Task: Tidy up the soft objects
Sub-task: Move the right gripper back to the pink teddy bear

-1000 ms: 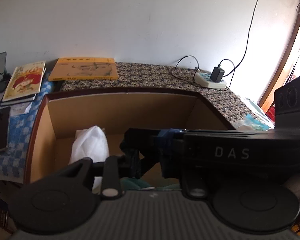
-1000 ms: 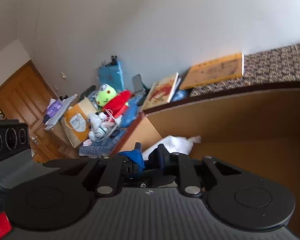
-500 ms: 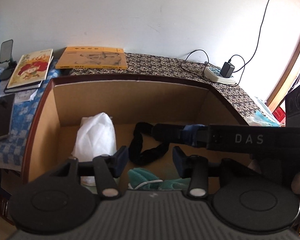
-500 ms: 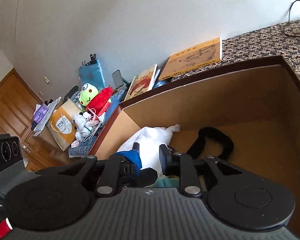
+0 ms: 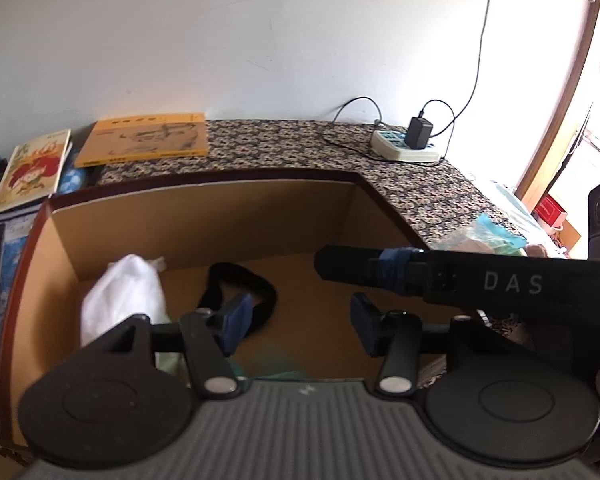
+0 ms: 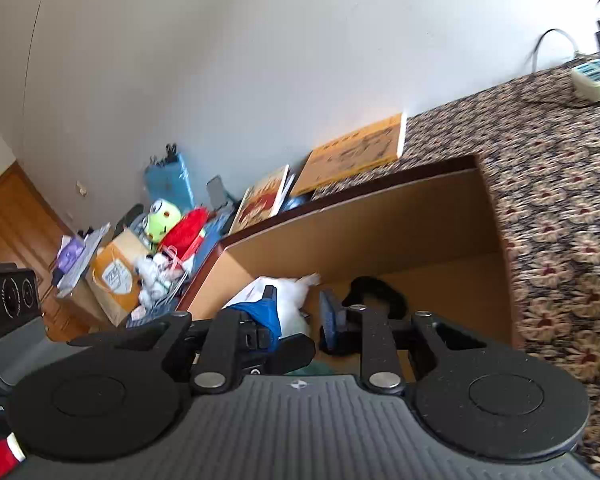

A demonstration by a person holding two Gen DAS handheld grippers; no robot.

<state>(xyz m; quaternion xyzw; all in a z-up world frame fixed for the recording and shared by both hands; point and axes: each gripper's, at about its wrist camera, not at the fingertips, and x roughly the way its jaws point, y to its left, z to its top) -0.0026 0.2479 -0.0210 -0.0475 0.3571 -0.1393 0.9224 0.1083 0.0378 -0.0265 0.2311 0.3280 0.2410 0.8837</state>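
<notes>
The black fabric loop point(image 5: 236, 280) now lies released on the floor of the brown cardboard box point(image 5: 204, 216) beside the white cloth point(image 5: 124, 292), both left tongs point(image 5: 296, 320) and right tongs point(image 6: 296, 316) opening empty, so this item looks stowed

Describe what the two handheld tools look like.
Both are matte black plastic: a ribbed grey body, two round discs, linkage bars with silver pivots, fingers padded in blue. Left tool; right tool. In the left view the right one's finger wears blue tape and white "DAS" lettering.
</notes>
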